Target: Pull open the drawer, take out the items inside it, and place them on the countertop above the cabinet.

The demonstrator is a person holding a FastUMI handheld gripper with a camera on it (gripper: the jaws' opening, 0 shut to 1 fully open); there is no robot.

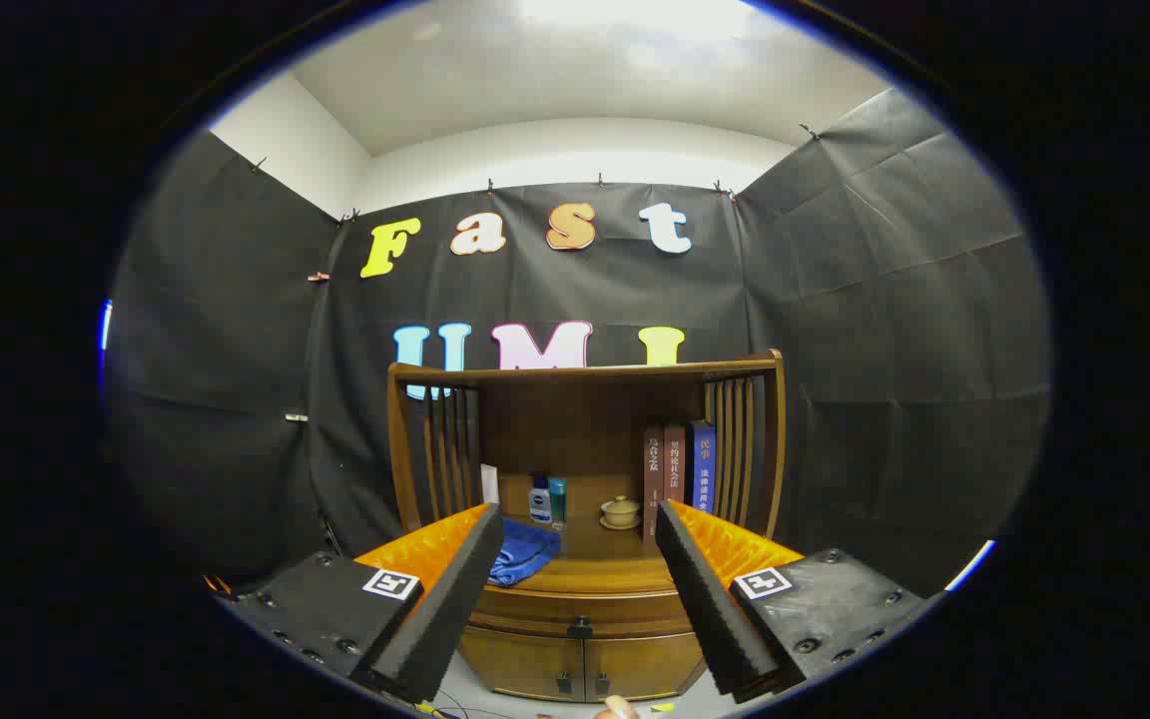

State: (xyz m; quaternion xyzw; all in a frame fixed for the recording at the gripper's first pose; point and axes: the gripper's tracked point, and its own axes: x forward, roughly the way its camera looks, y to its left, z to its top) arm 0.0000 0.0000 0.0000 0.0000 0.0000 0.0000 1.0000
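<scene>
Gripper view: gripper [580,579] is hanging wide, holding nothing, facing the wooden cabinet [585,519]. Drawer [580,611] is sitting closed under the cabinet's countertop [600,569]. On the countertop: blue cloth [523,551], bottles [547,499], teacup [621,512], books [677,474].

Drawer [580,609] front unobstructed; countertop [605,569] centre free (cloth [523,551] left).

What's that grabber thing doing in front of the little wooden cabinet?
A person is holding the gripper open in front of the wooden cabinet, touching nothing. The drawer is shut, its handle lying between the fingers. On the countertop sit a blue cloth, two bottles, a lidded cup and books.
</scene>
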